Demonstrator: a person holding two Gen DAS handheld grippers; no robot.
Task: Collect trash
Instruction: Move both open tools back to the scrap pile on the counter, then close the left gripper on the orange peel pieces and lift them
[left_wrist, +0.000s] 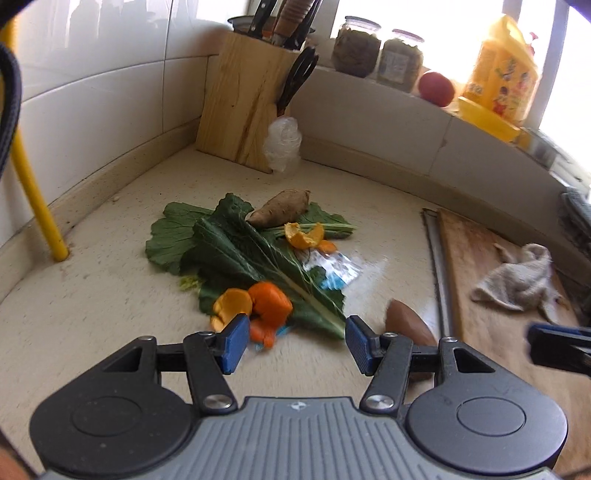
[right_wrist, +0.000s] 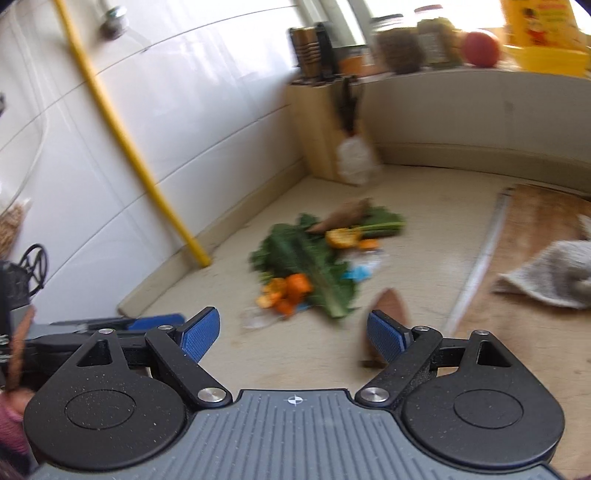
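From the left wrist, the left gripper (left_wrist: 293, 341) stands with its blue pads apart and empty, aimed at the trash heap on the speckled beige counter (left_wrist: 92, 314) just ahead: curled orange peel (left_wrist: 255, 308) lies nearest its left pad, on broad dark green leaves (left_wrist: 236, 251), so it seems lined up for the peel. From the right wrist, the right gripper (right_wrist: 293, 336) is spread wide and empty, the blurred heap well ahead, a brown tapered root (right_wrist: 388, 314) half hidden behind its right pad.

White tiled wall (left_wrist: 110, 74), speckled countertop (left_wrist: 92, 314), seemingly a sunlit window (left_wrist: 424, 14).
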